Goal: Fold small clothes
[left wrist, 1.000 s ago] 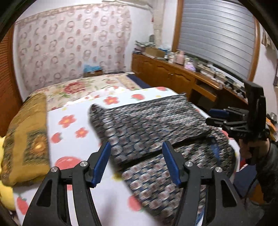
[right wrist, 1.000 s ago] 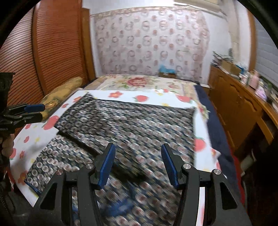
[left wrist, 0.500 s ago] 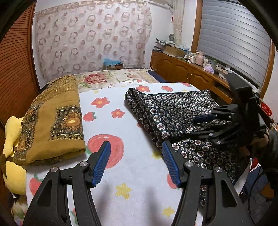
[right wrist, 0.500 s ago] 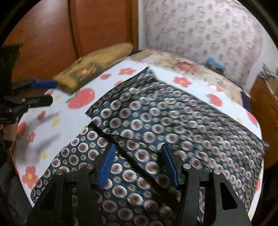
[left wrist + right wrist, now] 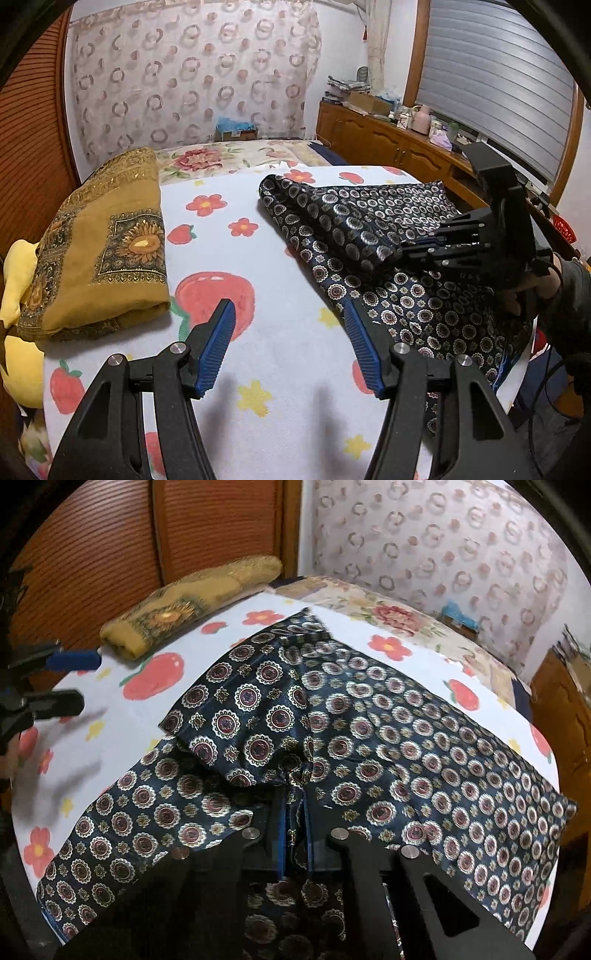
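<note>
Dark navy patterned garment (image 5: 369,738), satiny, printed with white-and-maroon round medallions, lies spread on the white bed sheet with red apples and flowers (image 5: 229,266). In the left wrist view it fills the sheet from about 12 to 4 o'clock. One part is folded over the rest, its folded edge running diagonally.

Right gripper (image 5: 294,834): jaws have just been closing. They now stand narrow, blue pads pinched on a raised fold of the navy cloth at 6 o'clock in its own view. Fabric is bunched and puckered just above the pads. From the left wrist view the same tool comes in at 3 o'clock, tips buried at the folded edge, a hand in a dark sleeve (image 5: 561,295) behind it.

Left gripper (image 5: 290,341): jaws apart at a middling width, nothing between the blue ribbed pads (image 5: 216,350). It hangs over bare sheet, the right pad tip just beside the garment's near edge; contact cannot be judged. Its shadows fall on the sheet below.

Mustard-gold folded blanket with sunflower print (image 5: 103,240) lies at 9 o'clock in the left view, well apart from the garment. Yellow pillow (image 5: 18,288) at the far left edge. Wooden cabinet run (image 5: 388,147) at 2 o'clock.
</note>
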`<state>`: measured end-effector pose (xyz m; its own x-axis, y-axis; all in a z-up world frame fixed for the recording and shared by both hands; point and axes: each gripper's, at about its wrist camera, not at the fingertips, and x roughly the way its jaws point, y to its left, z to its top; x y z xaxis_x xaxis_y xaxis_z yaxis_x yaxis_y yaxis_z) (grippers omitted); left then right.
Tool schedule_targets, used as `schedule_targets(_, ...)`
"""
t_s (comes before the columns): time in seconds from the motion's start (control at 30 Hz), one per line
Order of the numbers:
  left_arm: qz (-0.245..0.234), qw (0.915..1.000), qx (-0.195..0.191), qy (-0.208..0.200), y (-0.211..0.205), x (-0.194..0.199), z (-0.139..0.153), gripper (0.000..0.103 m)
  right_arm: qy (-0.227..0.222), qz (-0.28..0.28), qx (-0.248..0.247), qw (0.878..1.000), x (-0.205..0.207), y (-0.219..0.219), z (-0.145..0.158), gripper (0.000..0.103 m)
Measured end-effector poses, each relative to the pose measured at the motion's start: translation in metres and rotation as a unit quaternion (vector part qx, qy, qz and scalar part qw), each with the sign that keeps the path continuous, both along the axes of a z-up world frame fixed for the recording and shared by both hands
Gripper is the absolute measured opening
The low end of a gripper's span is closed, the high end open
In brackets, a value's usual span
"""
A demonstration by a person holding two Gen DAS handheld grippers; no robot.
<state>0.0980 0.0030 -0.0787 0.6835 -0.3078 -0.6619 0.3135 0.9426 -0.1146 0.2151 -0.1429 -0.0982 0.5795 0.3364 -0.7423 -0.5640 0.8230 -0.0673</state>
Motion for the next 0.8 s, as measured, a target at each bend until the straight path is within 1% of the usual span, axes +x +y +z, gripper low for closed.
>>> schedule_targets(0.23,-0.003,1.0000,0.004,0.004,-0.004,0.000,-0.001,0.062,-0.037,-0.041,0.046,0.997,-0.011,-0.028,0.015,0.005)
schedule_targets(0.43,-0.009,0.9999,0.005,0.004,-0.009,-0.001,0.000,0.062,-0.056,-0.095,0.083,0.990,-0.010,-0.066,0.037,0.005)
schedule_targets(0.5,-0.012,0.9999,0.006,0.003,-0.011,-0.002,0.000,0.062,-0.049,-0.128,0.092,0.986,-0.006,-0.084,0.042,0.005)
schedule_targets(0.6,-0.020,0.9998,0.006,0.003,-0.016,-0.004,0.001,0.062,-0.022,-0.172,0.112,0.978,0.006,-0.113,0.038,0.005)
schedule_targets(0.73,-0.031,0.9995,0.009,0.002,-0.025,-0.004,0.002,0.062,0.013,-0.212,0.136,0.968,0.016,-0.141,0.024,0.005)
schedule_targets(0.8,-0.036,0.9993,0.009,0.002,-0.028,-0.003,0.002,0.062,0.021,-0.218,0.129,0.967,0.017,-0.145,0.017,0.005)
